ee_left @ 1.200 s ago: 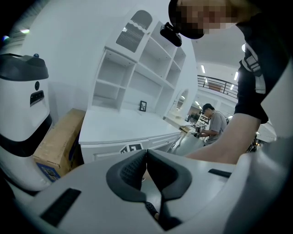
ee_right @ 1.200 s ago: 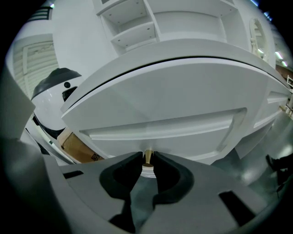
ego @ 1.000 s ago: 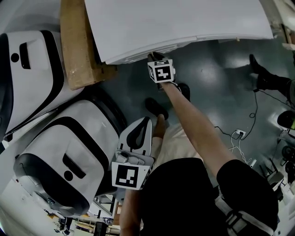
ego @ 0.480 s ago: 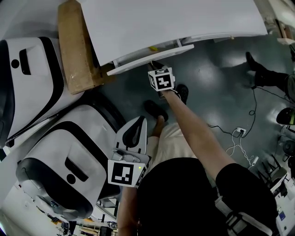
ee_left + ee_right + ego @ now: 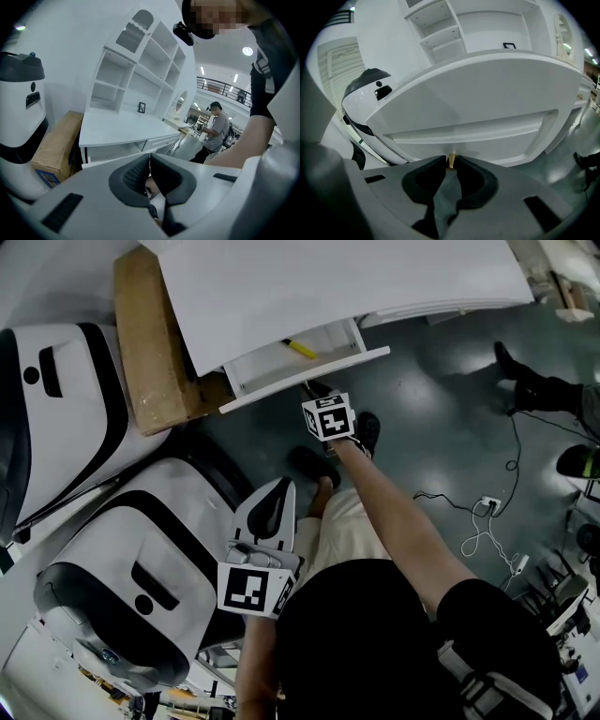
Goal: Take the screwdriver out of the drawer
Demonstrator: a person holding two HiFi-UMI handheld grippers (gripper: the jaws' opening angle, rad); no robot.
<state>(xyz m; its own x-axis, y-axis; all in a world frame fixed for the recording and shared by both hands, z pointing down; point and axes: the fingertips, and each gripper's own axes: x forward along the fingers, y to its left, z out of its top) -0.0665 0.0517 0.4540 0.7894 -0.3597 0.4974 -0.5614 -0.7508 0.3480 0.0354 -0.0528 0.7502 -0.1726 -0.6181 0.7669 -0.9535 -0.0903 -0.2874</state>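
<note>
Right gripper (image 5: 451, 158) is clamped on the little brass knob (image 5: 451, 162) of the drawer (image 5: 309, 367), which stands partly open under the white desk (image 5: 328, 287). And there's the yellow screwdriver (image 5: 300, 348), lying inside the drawer! Left gripper (image 5: 149, 159) hangs low by the person's body, jaws together on nothing.

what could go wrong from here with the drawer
The right hand-held gripper pinches the small knob only at its tips, so it may slip off. The drawer is only partly open and the yellow screwdriver lies near its back, by the desktop edge, so reaching in could hit the desktop.
</note>
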